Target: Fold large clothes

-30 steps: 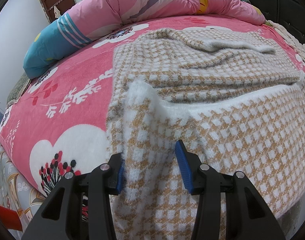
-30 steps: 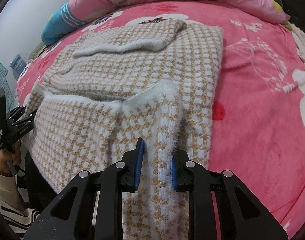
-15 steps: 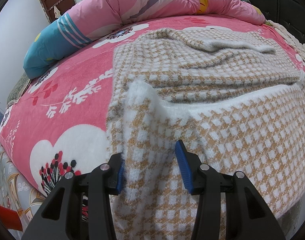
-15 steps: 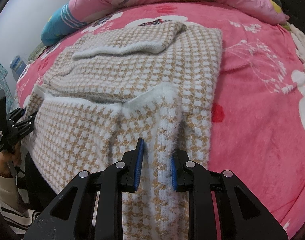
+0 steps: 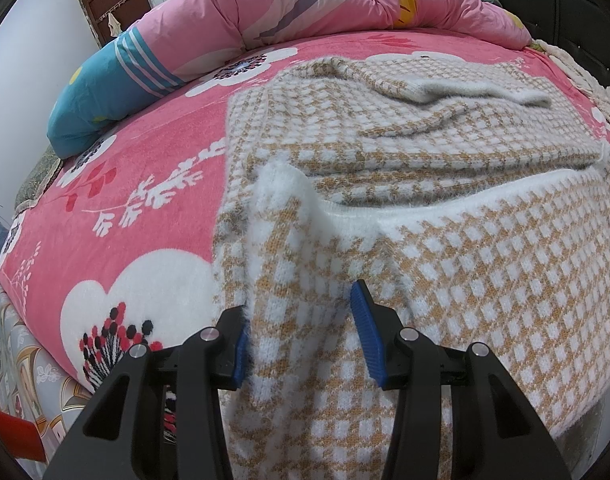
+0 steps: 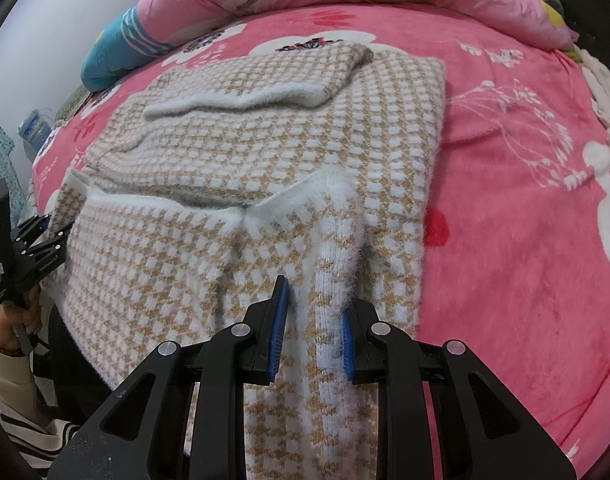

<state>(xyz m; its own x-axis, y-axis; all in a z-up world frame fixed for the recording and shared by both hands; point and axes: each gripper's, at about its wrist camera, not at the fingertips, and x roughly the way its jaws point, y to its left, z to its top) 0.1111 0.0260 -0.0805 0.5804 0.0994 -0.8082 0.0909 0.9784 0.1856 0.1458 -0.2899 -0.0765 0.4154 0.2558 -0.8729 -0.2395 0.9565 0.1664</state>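
Observation:
A tan-and-white checked sweater [image 5: 405,148] lies on a pink flowered bed, its sleeves folded across the top; it also shows in the right wrist view [image 6: 265,132]. Its fuzzy white hem is lifted and doubled back toward the middle. My left gripper [image 5: 305,340] has its jaws apart with the hem's left corner bunched between the blue pads [image 5: 367,336]. My right gripper [image 6: 311,336] is closed on the hem's right corner, the fabric pinched between its pads. The left gripper also shows at the left edge of the right wrist view [image 6: 37,240].
A rolled pink quilt [image 5: 325,4] with a blue striped end [image 5: 105,92] lies along the far side of the bed. A dark headboard [image 5: 565,20] is at the right. The pink blanket [image 6: 525,200] stretches right of the sweater. The bed's near edge drops off below my grippers.
The right gripper has lifted the hem corner slightly; the left view is unchanged.

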